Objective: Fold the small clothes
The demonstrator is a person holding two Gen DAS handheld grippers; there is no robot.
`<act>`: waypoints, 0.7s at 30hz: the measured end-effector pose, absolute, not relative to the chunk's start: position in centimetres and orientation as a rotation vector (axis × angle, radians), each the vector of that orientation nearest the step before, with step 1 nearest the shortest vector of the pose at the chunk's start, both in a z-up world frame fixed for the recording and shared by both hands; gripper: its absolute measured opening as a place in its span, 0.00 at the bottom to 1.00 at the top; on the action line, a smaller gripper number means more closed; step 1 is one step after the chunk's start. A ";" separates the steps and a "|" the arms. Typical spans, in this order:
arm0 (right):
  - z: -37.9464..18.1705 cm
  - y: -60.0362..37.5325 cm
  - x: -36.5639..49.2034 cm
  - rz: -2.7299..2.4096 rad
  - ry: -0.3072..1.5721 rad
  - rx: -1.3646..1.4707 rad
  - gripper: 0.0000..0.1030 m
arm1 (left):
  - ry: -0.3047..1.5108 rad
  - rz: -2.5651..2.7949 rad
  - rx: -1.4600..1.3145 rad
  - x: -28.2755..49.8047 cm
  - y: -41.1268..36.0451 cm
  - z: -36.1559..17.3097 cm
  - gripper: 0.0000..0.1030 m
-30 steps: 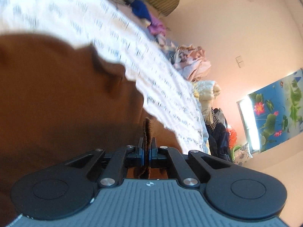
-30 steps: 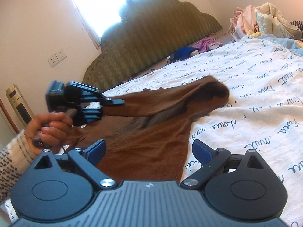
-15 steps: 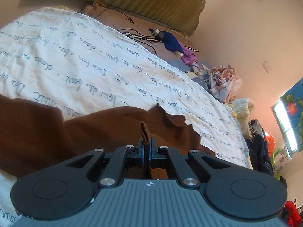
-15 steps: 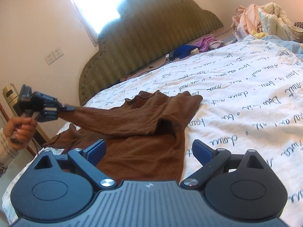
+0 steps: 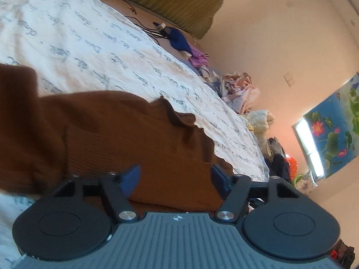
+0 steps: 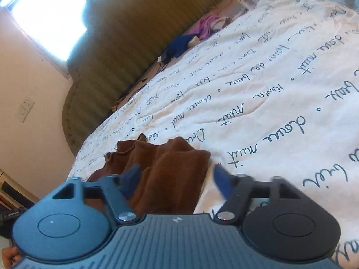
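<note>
My left gripper [image 5: 176, 179] is opening, pads clear of the brown garment [image 5: 116, 134] lying on the bedspread [image 5: 101, 51]. My right gripper [image 6: 177, 179] is closing around its edge, not yet pinching.

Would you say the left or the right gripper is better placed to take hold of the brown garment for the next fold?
Right, probably. The right gripper is closing with a raised fold of the brown garment between its jaws. The left gripper is opening over flat cloth, gripping nothing.
</note>
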State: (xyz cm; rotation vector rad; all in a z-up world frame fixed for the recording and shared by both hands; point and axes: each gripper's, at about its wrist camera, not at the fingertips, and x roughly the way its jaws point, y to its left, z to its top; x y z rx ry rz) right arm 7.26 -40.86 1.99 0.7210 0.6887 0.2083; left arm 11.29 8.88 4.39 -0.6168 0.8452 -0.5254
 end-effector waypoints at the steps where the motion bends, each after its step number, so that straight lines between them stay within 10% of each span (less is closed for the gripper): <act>1: 1.4 -40.7 8.1 0.186 0.719 0.712 0.30 | 0.869 -0.524 -0.580 11.5 7.7 3.7 0.70; 5: -0.2 -40.2 9.9 0.183 0.773 0.688 0.06 | 0.929 -0.442 -0.427 12.0 5.2 0.8 0.63; 13: 3.2 -40.1 12.8 0.037 0.786 0.223 0.06 | 0.952 -0.385 -0.419 12.4 6.9 0.2 0.24; 21: 6.5 -39.5 6.8 0.319 0.657 0.405 0.10 | 0.953 -0.378 -0.420 12.5 7.4 0.1 0.20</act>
